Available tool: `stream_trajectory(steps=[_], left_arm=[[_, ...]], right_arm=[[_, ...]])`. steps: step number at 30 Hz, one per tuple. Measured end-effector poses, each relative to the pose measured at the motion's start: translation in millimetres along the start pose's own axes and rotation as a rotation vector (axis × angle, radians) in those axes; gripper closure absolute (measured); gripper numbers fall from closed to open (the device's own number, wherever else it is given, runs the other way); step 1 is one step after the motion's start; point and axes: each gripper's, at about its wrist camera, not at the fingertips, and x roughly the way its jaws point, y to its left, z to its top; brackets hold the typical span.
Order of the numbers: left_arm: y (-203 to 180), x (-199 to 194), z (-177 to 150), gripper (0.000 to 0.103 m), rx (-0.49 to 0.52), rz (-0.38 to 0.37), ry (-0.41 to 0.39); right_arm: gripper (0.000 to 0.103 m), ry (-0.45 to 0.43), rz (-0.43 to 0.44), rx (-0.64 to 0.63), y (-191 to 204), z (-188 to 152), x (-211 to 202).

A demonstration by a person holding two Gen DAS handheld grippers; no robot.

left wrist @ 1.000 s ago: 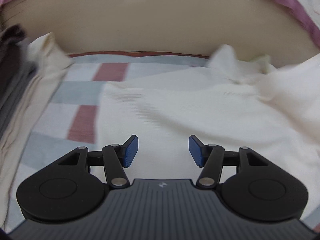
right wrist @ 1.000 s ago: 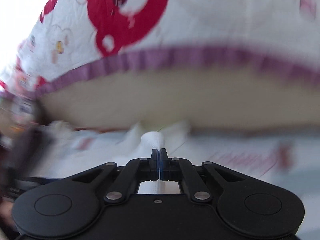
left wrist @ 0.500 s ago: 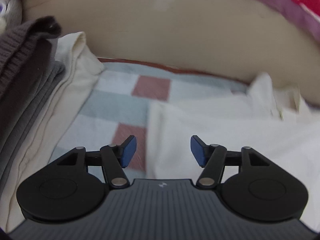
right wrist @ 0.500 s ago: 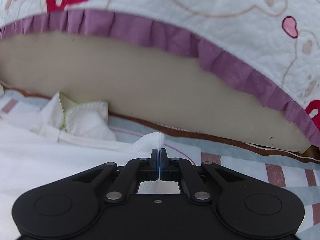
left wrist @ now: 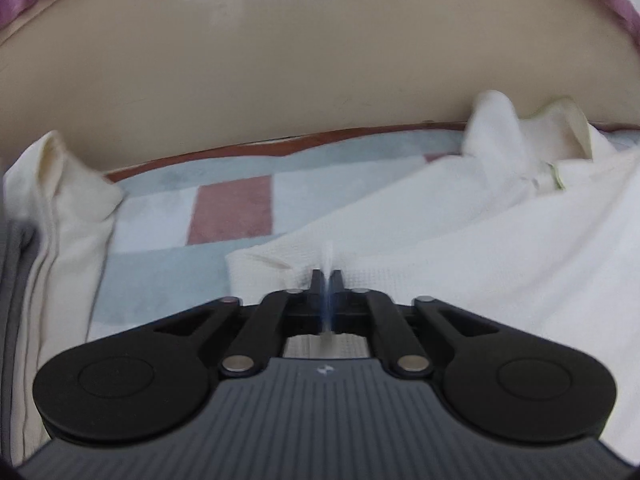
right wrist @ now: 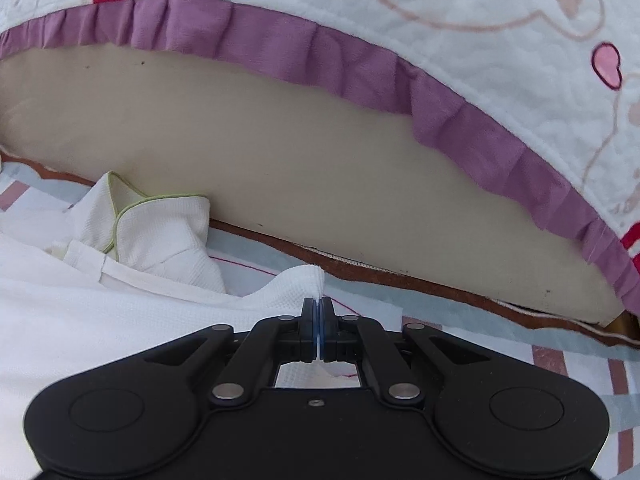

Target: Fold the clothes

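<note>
A broad beige panel (left wrist: 280, 60) is curving across the far side of both views, smooth and matte, and over it a quilted white coverlet (right wrist: 500, 8) is hanging with a ruffled purple trim (right wrist: 360, 68) and red cartoon shapes. Below, a checked mat (left wrist: 168, 224) in pale blue, white and brick-red squares is lying flat, soft and a little fuzzy. Spreading over most of it is the white shirt (left wrist: 460, 240), a waffle-textured knit, its collar (right wrist: 152, 216) edged in thin green piping and crumpling up against the panel on the far side. At the left edge of the left view a stack of folded clothes (left wrist: 52, 240) is sitting, cream on top of grey (edges only, blurred). Now the small stuff: the left gripper (left wrist: 327, 280), black with blue pads, has just been closing and is pinching a peak of the shirt's near-left edge. The right gripper (right wrist: 317, 312) is clamping tight on a raised fold at the shirt's right edge, fabric poking up beyond its tips.
</note>
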Motion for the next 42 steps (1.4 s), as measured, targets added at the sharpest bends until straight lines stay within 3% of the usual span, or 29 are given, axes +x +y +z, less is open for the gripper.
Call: stream_trajectory(steps=[3,4,6,8,11,14,15,16,22,25,26,28,32,35,36,39,42], left_arm=[[11.3,-38.9,6.4,0.102,-0.074,0.041,-0.148],[13.6,-48.1,8.4,0.102,-0.083,0.064,-0.184],[14.6,-53.1,11.8,0.102,-0.064,0.123,-0.221],[10.9,-38.3,9.8,0.102,-0.042,0.172,-0.193],[7.5,-8.6,1.2,0.102,-0.032,0.229,-0.090],[7.6,-1.4,-8.0,0.102,-0.038,0.259,-0.054],[7.7,-1.1,-10.7,0.102,-0.040,0.267,-0.052],[8.0,-2.2,-12.6,0.102,-0.044,0.271,-0.054],[16.1,-18.7,-14.6,0.102,-0.118,0.231,-0.083],[20.2,-15.3,-14.1,0.102,-0.162,0.197,-0.069],[21.4,-14.5,-14.3,0.102,-0.171,0.190,-0.062],[22.1,-14.4,-15.4,0.102,-0.169,0.186,-0.056],[24.0,-14.6,-16.3,0.102,-0.173,0.173,-0.052],[23.4,-12.8,-16.5,0.102,-0.175,0.169,-0.044],[22.9,-11.9,-16.3,0.102,-0.176,0.170,-0.041],[20.9,-10.0,-16.1,0.102,-0.175,0.172,-0.034],[21.7,-9.3,-16.2,0.102,-0.178,0.168,-0.032]], right_arm=[[0.100,-0.023,0.046,0.018,-4.0,-3.1,-6.0],[0.100,-0.043,0.098,0.024,-4.9,-3.7,-9.8],[0.100,-0.054,0.119,0.019,-1.9,-1.7,-12.0],[0.100,-0.049,0.087,0.033,2.7,2.9,-7.4],[0.092,-0.023,0.131,0.149,-2.3,3.1,9.8],[0.087,0.036,0.312,0.396,-27.3,-15.1,24.5],[0.078,0.044,0.358,0.482,-36.4,-22.8,27.4],[0.066,0.048,0.381,0.557,-45.9,-31.5,29.4],[0.062,0.168,0.505,0.815,-75.7,-59.4,57.5],[0.056,0.162,0.535,0.865,-63.8,-61.1,60.8],[0.057,0.154,0.545,0.862,-57.5,-60.6,59.0],[0.096,0.078,0.558,0.661,-22.0,-49.1,27.5],[0.097,-0.060,0.579,0.256,49.3,-27.5,-35.9],[0.092,0.044,0.707,-0.077,111.0,-48.8,-73.0],[0.089,0.082,0.724,-0.129,120.6,-57.2,-75.9],[0.087,0.175,0.743,-0.120,124.7,-73.3,-73.8],[0.080,0.150,0.727,-0.063,109.2,-70.4,-75.7]])
